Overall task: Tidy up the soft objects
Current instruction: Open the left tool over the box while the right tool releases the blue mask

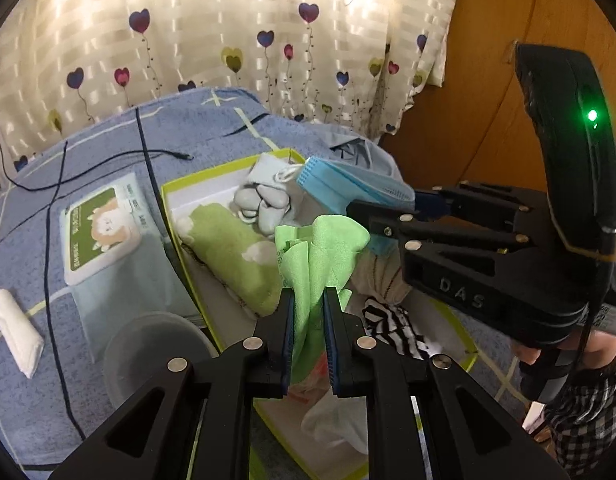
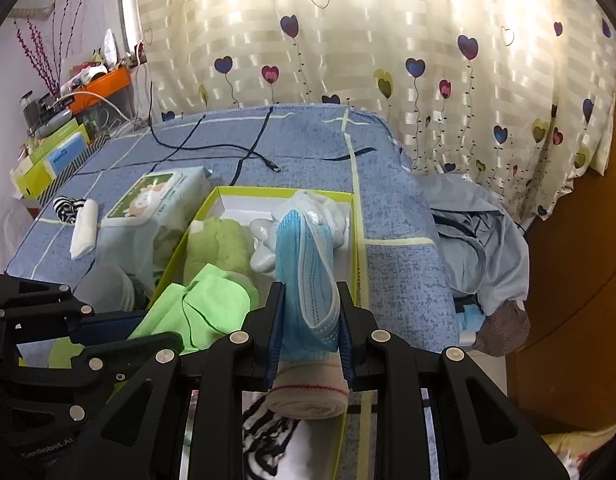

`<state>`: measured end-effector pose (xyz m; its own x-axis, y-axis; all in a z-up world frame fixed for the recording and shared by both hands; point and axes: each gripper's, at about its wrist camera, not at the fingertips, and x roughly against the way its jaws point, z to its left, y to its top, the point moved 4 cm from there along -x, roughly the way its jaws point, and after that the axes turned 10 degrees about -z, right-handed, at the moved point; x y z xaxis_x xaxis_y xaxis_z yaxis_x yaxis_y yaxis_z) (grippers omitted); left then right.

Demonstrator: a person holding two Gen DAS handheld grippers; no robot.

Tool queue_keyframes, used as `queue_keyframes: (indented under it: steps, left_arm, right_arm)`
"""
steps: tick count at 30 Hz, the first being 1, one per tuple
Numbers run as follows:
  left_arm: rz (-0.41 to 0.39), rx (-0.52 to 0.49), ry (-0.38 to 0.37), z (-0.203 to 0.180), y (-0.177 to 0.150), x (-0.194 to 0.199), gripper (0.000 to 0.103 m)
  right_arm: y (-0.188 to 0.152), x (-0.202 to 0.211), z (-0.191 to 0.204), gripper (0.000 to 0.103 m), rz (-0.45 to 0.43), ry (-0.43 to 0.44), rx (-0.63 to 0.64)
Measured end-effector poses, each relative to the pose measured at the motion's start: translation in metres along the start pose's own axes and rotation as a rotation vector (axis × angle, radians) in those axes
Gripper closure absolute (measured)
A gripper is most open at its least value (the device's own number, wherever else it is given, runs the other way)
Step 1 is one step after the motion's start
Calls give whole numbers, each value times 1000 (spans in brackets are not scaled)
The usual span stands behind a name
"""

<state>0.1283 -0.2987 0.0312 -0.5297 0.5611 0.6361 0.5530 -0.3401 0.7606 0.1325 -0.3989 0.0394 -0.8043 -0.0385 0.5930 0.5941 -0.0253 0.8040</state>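
With the left gripper (image 1: pixel 309 300) pinching one green cloth (image 1: pixel 319 248) and the right gripper (image 2: pixel 309 300) clamped on one blue face mask (image 2: pixel 304 264) above the yellow-rimmed box (image 2: pixel 224 194), each probably wanted lowering into a free gap before letting go, beside one green towel (image 1: pixel 232 256).
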Motion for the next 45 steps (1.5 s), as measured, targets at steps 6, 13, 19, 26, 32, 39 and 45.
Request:
queue_keyframes:
  steps: [6, 13, 19, 26, 32, 39, 45]
  left_arm:
    - [24, 8, 0, 2, -4, -10, 91]
    - [31, -5, -2, -1, -3, -15, 90]
    - [37, -3, -7, -1, -3, -18, 81]
    - [35, 10, -16, 0, -4, -17, 69]
    - [23, 8, -20, -2, -4, -11, 60]
    - [3, -5, -18, -4, -3, -1, 56]
    - [-5, 4, -16, -3, -3, 6, 56]
  right_arm:
    - [-1, -12, -2, 78, 26, 18, 17]
    - [-1, -18, 0, 78, 29, 39, 30]
    - [0, -25, 1, 78, 38, 59, 39]
    - [-1, -27, 4, 76, 45, 58, 47]
    - [0, -23, 5, 63, 33, 59, 31]
    - [1, -16, 7, 44, 18, 61, 20]
    - [4, -10, 10, 44, 3, 44, 25]
